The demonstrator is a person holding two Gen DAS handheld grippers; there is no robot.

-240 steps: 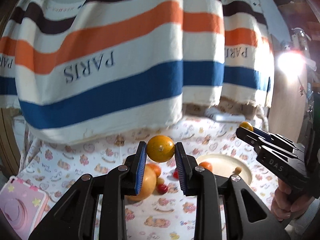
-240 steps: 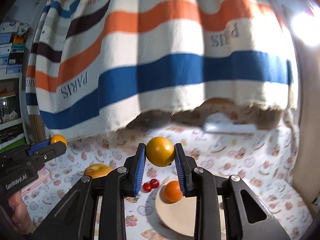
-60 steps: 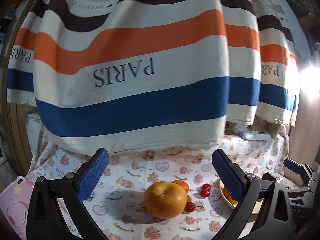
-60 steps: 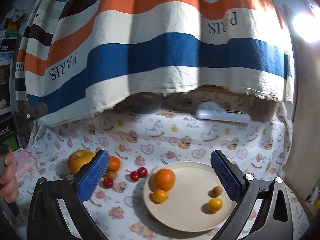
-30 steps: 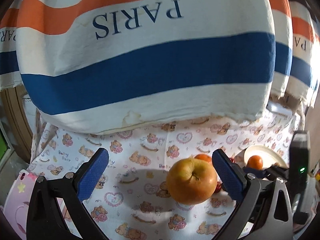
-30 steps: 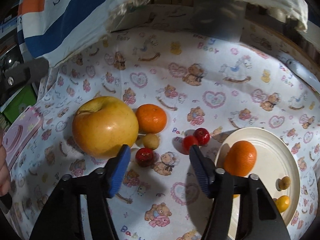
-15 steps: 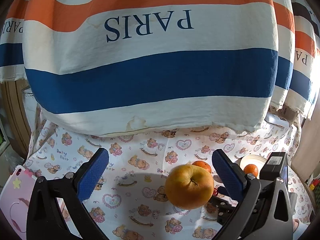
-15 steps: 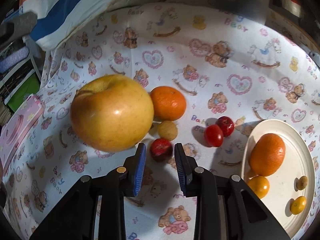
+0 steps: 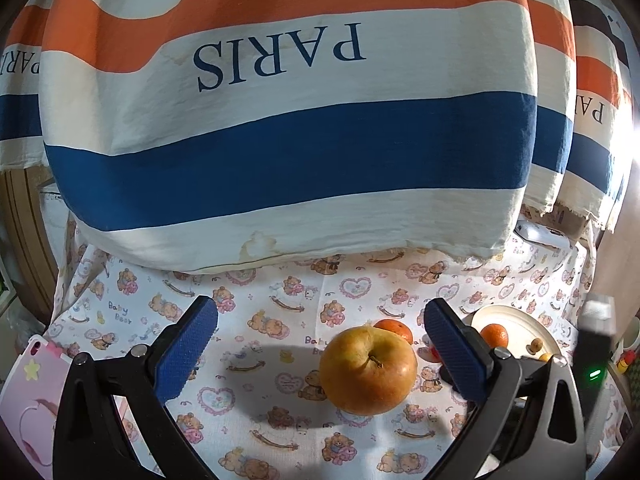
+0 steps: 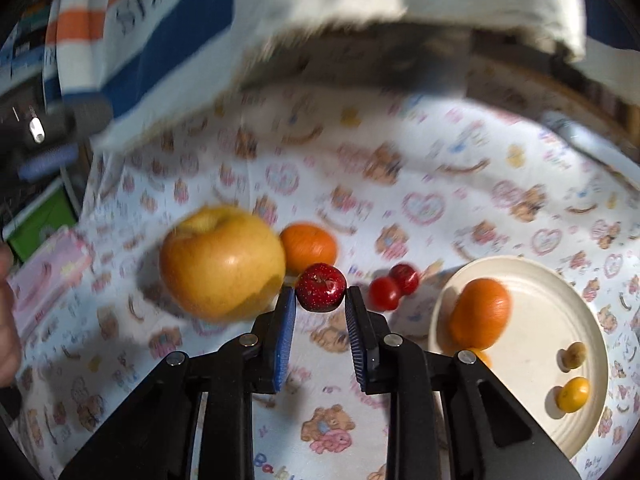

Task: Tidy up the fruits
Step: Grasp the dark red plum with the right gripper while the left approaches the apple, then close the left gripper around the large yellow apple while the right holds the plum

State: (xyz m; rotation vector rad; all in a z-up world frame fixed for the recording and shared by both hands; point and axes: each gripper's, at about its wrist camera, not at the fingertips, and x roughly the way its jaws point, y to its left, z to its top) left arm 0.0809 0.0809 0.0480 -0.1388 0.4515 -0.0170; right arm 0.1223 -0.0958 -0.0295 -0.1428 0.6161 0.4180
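Note:
My right gripper (image 10: 320, 298) has its jaws closing, and the blue pads press on a small red fruit (image 10: 320, 286) held just above the cloth. Left of it lie a large yellow apple (image 10: 222, 262) and a mandarin (image 10: 308, 246); two cherry tomatoes (image 10: 394, 284) lie to its right. The cream plate (image 10: 552, 312) holds an orange (image 10: 480, 314) and small yellow fruits (image 10: 573, 394). My left gripper (image 9: 320, 308) stands wide open, with the apple (image 9: 368, 370) on the table ahead, nearer its right finger and untouched.
A striped PARIS towel (image 9: 280, 140) hangs over the back of the table. A pink case (image 10: 44, 276) lies at the left edge, near a hand (image 10: 8, 344). The right gripper's body (image 9: 596, 344) stands close beside the plate (image 9: 520, 324).
The right gripper's jaws narrowed onto the small red fruit and took hold of it, and its view now blurs from motion. The left gripper stayed open and still.

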